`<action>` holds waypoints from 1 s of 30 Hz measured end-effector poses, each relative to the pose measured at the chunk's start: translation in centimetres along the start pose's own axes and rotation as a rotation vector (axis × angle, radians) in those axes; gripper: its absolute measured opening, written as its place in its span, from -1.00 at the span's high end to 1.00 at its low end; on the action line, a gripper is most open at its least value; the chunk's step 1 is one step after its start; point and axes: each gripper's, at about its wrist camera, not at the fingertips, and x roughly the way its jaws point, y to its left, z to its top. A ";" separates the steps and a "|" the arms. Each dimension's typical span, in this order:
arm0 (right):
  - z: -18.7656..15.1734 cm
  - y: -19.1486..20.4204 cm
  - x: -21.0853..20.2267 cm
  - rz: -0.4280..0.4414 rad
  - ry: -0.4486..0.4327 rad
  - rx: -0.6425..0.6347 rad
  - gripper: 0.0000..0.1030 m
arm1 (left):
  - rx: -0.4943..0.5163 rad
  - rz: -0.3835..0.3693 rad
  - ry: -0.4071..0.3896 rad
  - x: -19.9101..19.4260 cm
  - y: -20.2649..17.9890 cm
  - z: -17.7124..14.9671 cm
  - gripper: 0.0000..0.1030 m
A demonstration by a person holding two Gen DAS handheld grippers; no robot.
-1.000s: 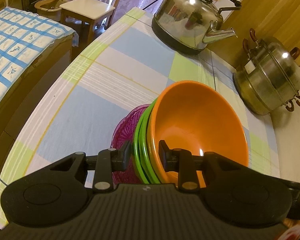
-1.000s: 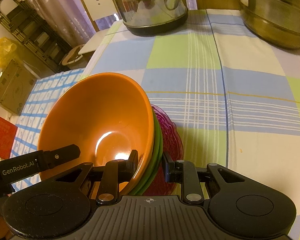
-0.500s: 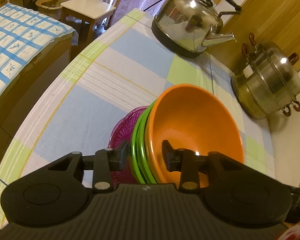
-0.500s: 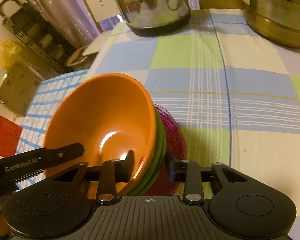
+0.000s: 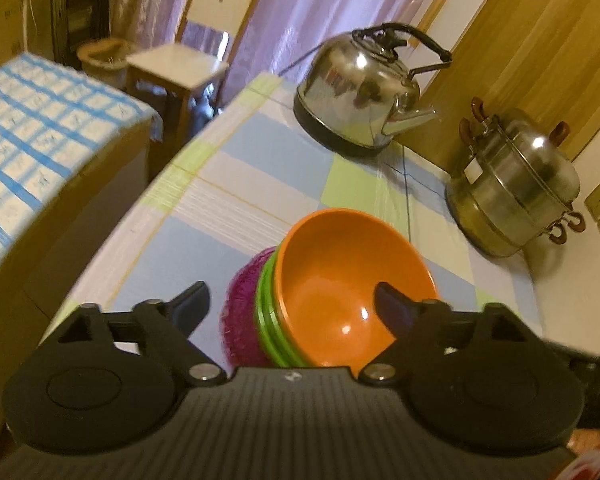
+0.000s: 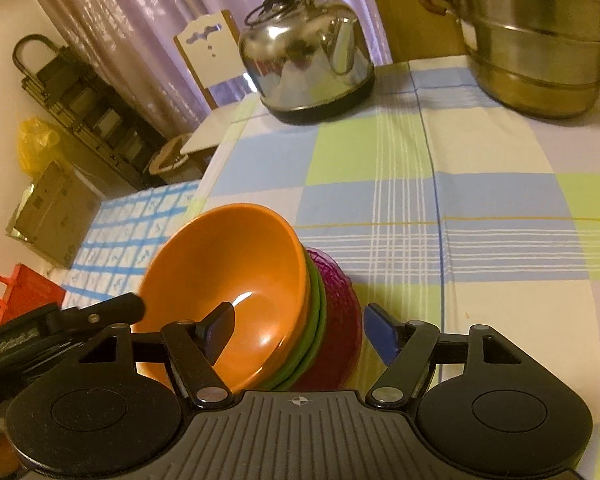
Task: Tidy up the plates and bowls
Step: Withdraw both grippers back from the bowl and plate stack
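The stack sat on the checked surface [image 5: 236, 184] near its front edge: orange bowl [image 5: 340, 280] uppermost, green bowls [image 5: 269, 312] beneath, purple dish [image 5: 242, 312] at the bottom. The left tool [image 5: 288, 300] and right tool [image 6: 300, 320] had both just been opening; each stood wide, straddling the stack's rim with the pads clear of it. Release appeared complete. Judged good practice: draw both tools straight back and up together, avoiding the orange rim, as the stack looked tilted.
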 end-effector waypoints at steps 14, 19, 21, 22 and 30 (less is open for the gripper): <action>-5.9 0.1 -6.2 -0.081 -0.031 -0.043 -0.47 | 0.121 0.100 -0.025 -6.1 -0.6 -6.7 -0.99; -8.6 0.1 -7.5 -0.128 -0.034 -0.080 -0.47 | 0.183 0.151 -0.027 -7.4 -1.1 -9.0 -0.99; -9.8 0.3 -8.0 -0.147 -0.037 -0.096 -0.47 | 0.191 0.147 -0.015 -7.8 -1.2 -9.6 -0.99; -10.2 0.3 -8.2 -0.150 -0.035 -0.098 -0.47 | 0.196 0.145 -0.016 -8.1 -1.3 -9.8 -0.99; -12.7 0.5 -9.3 -0.174 -0.029 -0.126 -0.47 | 0.196 0.119 0.024 -8.9 -1.5 -11.2 -0.99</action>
